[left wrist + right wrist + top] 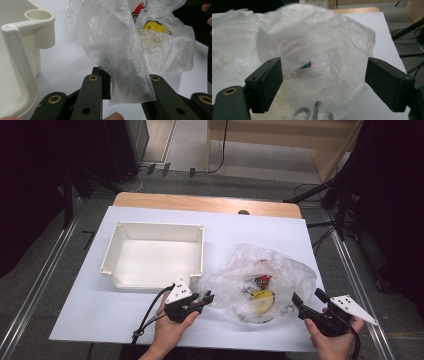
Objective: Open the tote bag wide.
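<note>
Clear plastic bag (260, 282) lies crumpled on the desk (100, 310), front right, between the two tools. Left tool (204, 299) sits at the bag's left edge: in the left gripper view a flap of film (125, 75) hangs between its jaws, but there's a visible gap between them and I can't tell if the pads pinch it. Right tool (306, 299) is just off the bag's right edge, jaws spread wide, released; in the right gripper view the bag (317, 50) fills the space ahead, film running under and between the pads (270, 82) without being pressed.

Inside the bag: a yellow round thing (262, 298) and a small red-and-dark item (261, 280), details blurred by film.

White tray (116, 270) stands left of the bag, just behind the left tool, nothing in it.

Desk is wood with a white sheet over it. Grey floor, metal rails either side, cables and dark stands round the back.

Bag: thin, wrinkled, translucent. Tray: rigid moulded plastic, rounded corners, rolled rim. Tool jaws: matte black, brass rivets.
</note>
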`<state>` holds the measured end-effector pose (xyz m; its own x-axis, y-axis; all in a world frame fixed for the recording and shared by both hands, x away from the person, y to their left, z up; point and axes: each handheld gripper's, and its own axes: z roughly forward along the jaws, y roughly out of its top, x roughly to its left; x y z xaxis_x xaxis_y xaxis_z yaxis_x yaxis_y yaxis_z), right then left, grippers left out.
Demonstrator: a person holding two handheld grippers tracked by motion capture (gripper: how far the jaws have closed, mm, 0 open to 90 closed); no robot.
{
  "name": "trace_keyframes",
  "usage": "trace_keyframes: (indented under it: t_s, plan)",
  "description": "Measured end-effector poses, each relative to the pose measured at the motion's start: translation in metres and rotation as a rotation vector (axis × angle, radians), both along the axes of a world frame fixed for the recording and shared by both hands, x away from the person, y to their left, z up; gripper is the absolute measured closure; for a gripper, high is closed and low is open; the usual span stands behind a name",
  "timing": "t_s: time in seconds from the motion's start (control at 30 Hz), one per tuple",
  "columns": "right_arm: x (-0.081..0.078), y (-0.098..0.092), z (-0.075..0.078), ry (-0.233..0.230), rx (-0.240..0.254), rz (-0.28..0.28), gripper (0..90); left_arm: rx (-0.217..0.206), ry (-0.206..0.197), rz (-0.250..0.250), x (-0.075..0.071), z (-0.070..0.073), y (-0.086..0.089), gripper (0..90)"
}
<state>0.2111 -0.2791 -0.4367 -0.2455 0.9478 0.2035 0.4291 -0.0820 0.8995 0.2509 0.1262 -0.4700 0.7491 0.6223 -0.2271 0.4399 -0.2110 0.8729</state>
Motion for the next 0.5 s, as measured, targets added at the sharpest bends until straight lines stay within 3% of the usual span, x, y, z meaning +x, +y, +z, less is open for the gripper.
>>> trace_keyframes:
  t_s: [0.27, 0.37, 0.43, 0.5]
  plan:
    - [0.002, 0.013, 0.027, -0.081, 0.005, 0.034, 15.2, 0.004, -0.014, -0.003, -0.002, 0.0, -0.001, 76.8]
    - [0.007, 0.018, 0.03, -0.084, -0.011, 0.056, 15.5, 0.005, -0.016, -0.003, -0.002, 0.0, -0.001, 76.9]
    - [0.013, 0.023, 0.03, -0.078, -0.038, 0.07, 17.7, 0.007, -0.018, -0.004, -0.002, 0.0, -0.001, 77.0]
    - [0.018, 0.027, 0.027, -0.076, -0.059, 0.072, 27.3, 0.008, -0.02, -0.003, -0.002, 0.0, -0.002, 76.9]
